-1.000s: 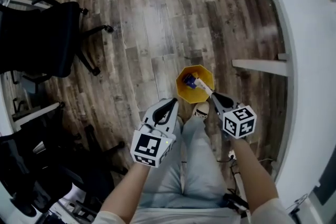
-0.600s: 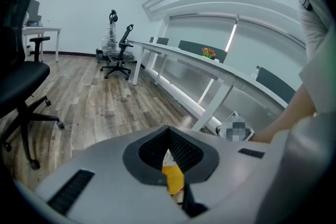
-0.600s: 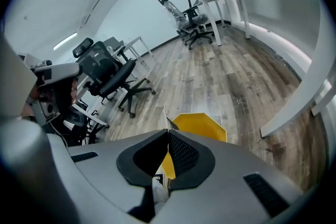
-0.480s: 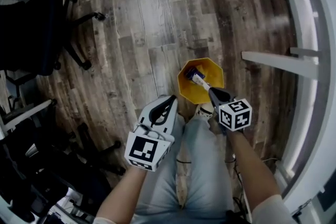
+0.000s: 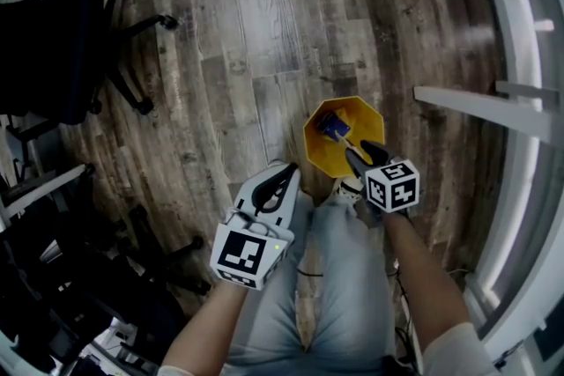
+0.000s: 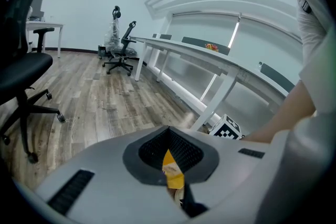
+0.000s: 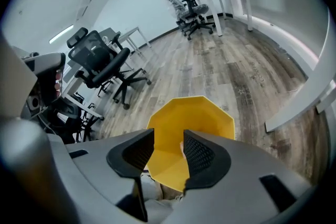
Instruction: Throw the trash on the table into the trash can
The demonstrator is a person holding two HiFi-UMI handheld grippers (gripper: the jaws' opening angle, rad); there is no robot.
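Observation:
A yellow eight-sided trash can stands on the wooden floor in front of the person's feet. A blue and white piece of trash is inside it. My right gripper hangs over the can's near rim, just behind that piece. Its jaws are opening and nothing is pressed between them. In the right gripper view my right gripper frames the trash can. My left gripper is held to the left of the can, shut on a small yellow wrapper.
Black office chairs stand at the left on the wooden floor. White desk legs and a rail run along the right. The person's legs are directly below the grippers. More chairs stand beyond the can.
The right gripper's jaws have parted, where before they were shut on the white end of the trash. The blue and white piece now sits in the can. The left gripper has barely moved.

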